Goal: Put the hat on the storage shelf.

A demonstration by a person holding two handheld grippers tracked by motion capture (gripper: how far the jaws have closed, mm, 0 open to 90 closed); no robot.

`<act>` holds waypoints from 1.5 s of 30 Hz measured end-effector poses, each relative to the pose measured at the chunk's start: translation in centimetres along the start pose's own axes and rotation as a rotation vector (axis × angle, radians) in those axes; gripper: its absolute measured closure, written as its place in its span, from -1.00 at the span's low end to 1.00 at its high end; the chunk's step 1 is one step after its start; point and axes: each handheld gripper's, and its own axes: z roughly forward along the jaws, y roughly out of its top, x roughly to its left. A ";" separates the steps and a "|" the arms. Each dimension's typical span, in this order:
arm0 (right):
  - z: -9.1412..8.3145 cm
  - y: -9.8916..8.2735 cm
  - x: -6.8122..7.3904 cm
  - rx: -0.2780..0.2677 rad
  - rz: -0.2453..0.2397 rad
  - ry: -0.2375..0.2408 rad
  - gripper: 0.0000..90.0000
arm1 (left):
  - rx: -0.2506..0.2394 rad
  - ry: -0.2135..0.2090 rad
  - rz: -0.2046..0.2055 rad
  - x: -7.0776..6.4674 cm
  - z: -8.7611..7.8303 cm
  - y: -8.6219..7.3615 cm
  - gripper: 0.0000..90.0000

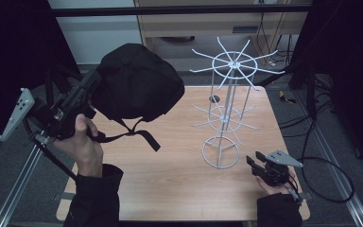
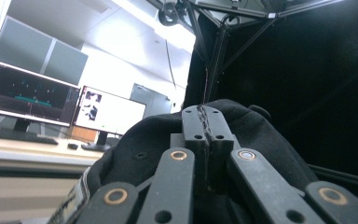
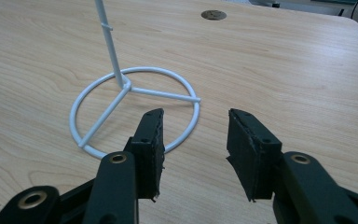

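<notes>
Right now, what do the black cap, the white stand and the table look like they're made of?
The black cap looks like soft matte fabric: it sags, with a strap dangling. The white stand seems thin metal wire with a white coating, smooth and slightly glossy. The table shows light wood grain, possibly a laminate.

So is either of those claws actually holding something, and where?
The left gripper holds the black cap in the air, pinched at its edge. The right gripper is open, holding nothing.

a black cap (image 1: 137,85), a white wire rack (image 1: 227,111), a light woodgrain table (image 1: 179,179).
</notes>
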 end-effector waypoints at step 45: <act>0.1 -0.1 -0.1 0.003 -0.005 0.008 0.24 | 0.038 -0.006 -0.084 -0.6 6.1 -2.7 0.98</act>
